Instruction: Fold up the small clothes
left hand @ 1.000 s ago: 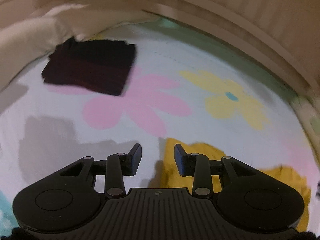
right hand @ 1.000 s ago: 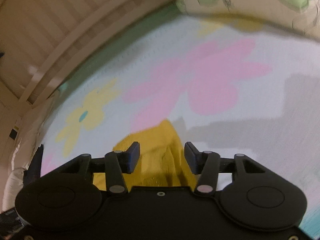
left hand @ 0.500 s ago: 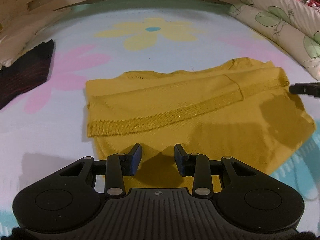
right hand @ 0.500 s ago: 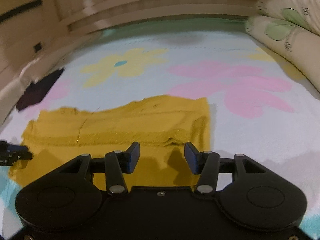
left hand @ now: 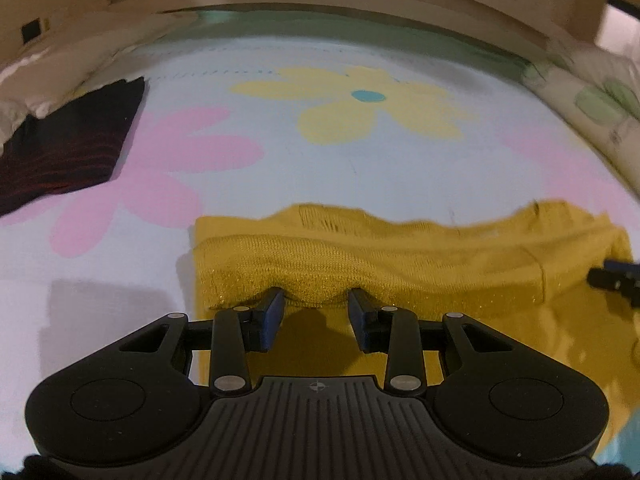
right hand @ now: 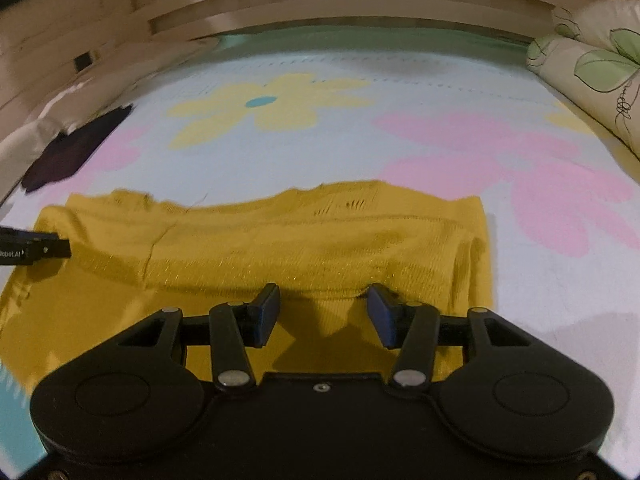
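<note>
One bed fills both views, its pale sheet printed with big flowers: one yellow and pink ones beside it. At the far side you have one wooden headboard, and at the right edge one leaf-printed pillow.

You have two garments on the sheet. The yellow sweater lies spread flat near you, its glittery hem folded up across the body so the doubled band runs left to right. The dark cloth sits folded at the far left, well apart from the sweater.

You hold two claws. Your left claw stands over the sweater's left part, jaws apart with nothing between the pads; the tips are at the front edge of the folded band, and whether they touch the knit you cannot tell. Your right claw stands over the right part, jaws apart a little wider and also empty, tips at the same band edge. Each claw shows as a dark tip at the sweater's far end in the other's view.
</note>
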Demonstrator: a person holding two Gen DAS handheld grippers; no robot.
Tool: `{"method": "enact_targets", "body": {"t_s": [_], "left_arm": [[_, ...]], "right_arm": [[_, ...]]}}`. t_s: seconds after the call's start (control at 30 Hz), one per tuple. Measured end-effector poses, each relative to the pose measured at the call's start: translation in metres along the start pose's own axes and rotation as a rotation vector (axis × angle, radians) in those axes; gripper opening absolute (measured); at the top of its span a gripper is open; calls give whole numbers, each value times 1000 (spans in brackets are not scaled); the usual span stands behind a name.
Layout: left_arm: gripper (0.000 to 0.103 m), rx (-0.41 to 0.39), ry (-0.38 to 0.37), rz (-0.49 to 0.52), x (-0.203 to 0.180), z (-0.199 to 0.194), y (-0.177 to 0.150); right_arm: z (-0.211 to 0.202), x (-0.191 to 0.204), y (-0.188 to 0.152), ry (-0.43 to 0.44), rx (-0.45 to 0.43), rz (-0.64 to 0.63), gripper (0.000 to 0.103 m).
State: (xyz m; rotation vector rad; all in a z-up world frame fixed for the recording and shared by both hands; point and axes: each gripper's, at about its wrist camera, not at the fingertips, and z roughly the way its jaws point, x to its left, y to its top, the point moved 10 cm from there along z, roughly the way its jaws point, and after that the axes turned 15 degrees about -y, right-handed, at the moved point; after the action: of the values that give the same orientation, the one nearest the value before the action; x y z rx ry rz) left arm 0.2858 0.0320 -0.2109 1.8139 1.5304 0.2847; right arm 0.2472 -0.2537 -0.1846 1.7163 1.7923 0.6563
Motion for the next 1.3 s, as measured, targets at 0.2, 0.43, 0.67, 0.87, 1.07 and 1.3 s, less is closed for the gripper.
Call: {"method": "enact_targets", "body": {"t_s": [0.2, 0.43, 0.67, 0.87, 1.07, 1.3], "left_arm": [[34, -17, 2, -46, 14, 10, 13], [35, -30, -5, -102, 25, 14, 21], [35, -90, 59, -138, 39, 0, 39], [35, -57, 34, -155, 37, -8, 37], [35, 29, 19, -75, 10, -2, 28], [35, 94, 17, -29, -5, 9, 16]], "right_arm": [[15, -3, 17, -15, -16, 52, 57], [25, -11, 30, -35, -23, 111, 57], [25, -31, 42, -89, -54, 173, 57], [8, -41, 57, -84, -102, 184, 58], [-7, -4, 54, 129, -95, 55, 58], [-11, 63, 33, 331, 22, -133, 59]]}}
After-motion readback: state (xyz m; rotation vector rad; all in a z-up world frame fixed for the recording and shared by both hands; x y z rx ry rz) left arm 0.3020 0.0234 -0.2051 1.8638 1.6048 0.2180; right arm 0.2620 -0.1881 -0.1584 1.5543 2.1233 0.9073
